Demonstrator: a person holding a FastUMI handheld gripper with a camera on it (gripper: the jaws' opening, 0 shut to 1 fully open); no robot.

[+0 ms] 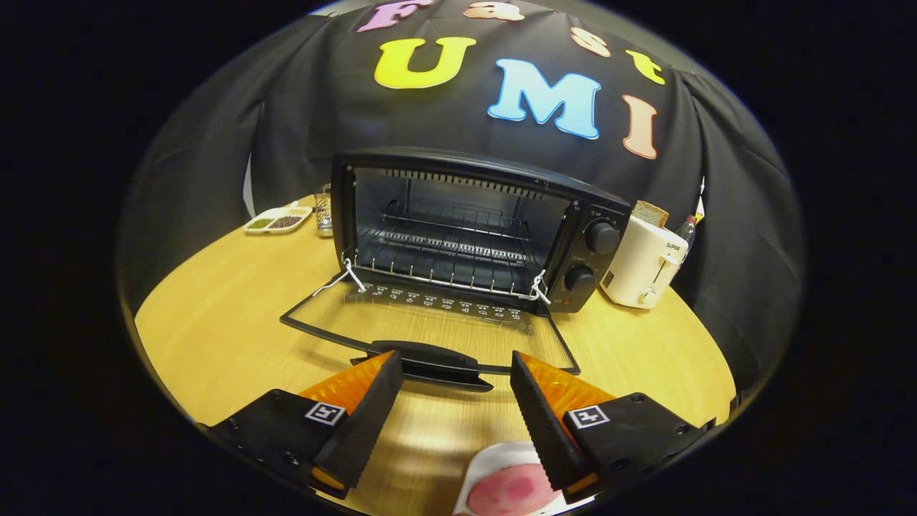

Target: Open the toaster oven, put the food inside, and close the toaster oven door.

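Your gripper (453, 365) hangs over the wooden tabletop (215, 344) with its jaws spread apart and nothing between them. Just ahead of them lies the toaster oven door (430, 326), folded flat, its handle (430, 358) nearest you. Beyond it the toaster oven (602, 215) stands open, its wire rack (448, 247) bare. Near you, by the right jaw, sits a white dish (494, 459) holding pink food (510, 491). A white toaster (645, 265) stands right of the oven, a divided tray (278, 220) far left.
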